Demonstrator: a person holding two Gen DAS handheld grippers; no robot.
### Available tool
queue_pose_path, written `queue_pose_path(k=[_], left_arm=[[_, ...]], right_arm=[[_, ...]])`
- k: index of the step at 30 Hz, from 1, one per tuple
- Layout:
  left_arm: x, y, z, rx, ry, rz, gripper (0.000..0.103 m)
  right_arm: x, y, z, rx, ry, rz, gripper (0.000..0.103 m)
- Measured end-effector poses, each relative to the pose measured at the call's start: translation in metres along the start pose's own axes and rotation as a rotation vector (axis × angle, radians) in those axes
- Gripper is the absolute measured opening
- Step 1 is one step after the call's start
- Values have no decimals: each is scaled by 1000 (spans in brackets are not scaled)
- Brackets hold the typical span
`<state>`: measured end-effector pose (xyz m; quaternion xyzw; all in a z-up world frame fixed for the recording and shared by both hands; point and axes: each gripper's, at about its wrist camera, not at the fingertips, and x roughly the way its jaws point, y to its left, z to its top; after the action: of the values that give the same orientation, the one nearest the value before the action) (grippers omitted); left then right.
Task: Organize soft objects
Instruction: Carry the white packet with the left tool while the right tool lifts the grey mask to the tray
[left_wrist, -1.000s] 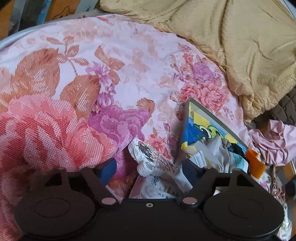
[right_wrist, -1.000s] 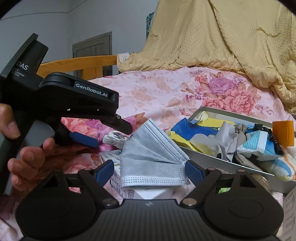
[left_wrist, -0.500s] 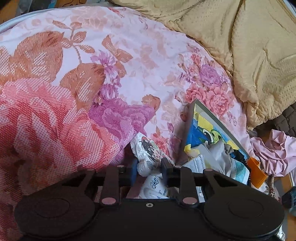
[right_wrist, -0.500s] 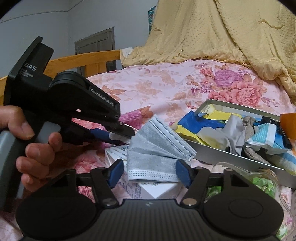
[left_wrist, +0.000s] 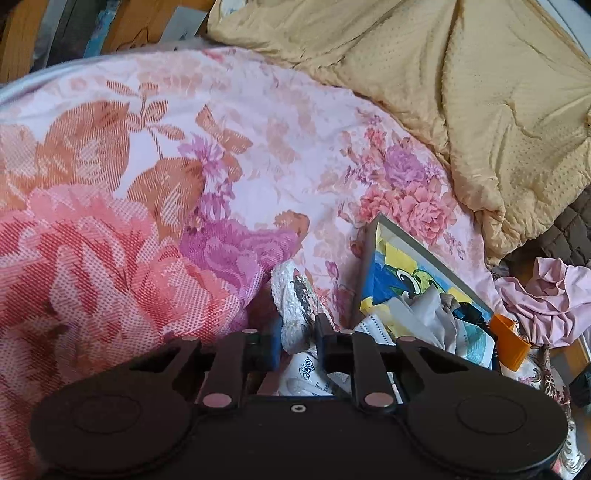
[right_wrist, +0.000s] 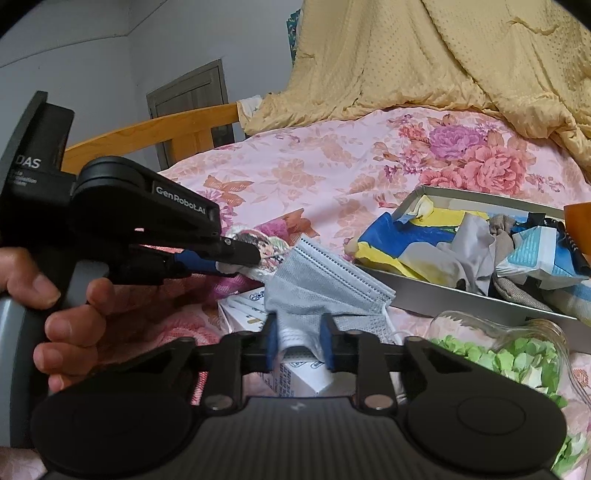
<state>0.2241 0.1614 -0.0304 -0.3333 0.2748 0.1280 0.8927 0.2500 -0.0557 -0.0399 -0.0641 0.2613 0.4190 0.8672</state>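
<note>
Meanwhile, a grey face mask (right_wrist: 325, 284) is pinched by the just-closed right gripper (right_wrist: 298, 341) and a small printed cloth (left_wrist: 295, 310) by the left gripper (left_wrist: 297, 341), both outside the part-filled tray (right_wrist: 461, 291) by the bed's edge.

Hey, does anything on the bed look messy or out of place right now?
Yes. The grey tray is stuffed with crumpled cloths and packets in a jumbled heap. A glass jar of green bits lies on its side beside it.
</note>
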Motion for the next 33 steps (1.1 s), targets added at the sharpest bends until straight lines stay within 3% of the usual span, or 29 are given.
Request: queue_pose_path(k=[7,23,33], left_arm=[[-11,-6,-4,42,-43,6,15],[-44,-43,-6,152,-110,10,12],[-33,-89,9,192,-155,-36,12]], right_arm=[[-8,12,0,-86,-46,-52,5],[-53,14,22,-207,-207,-161,4],[-69,-40,54,-181,-333,-259,4]])
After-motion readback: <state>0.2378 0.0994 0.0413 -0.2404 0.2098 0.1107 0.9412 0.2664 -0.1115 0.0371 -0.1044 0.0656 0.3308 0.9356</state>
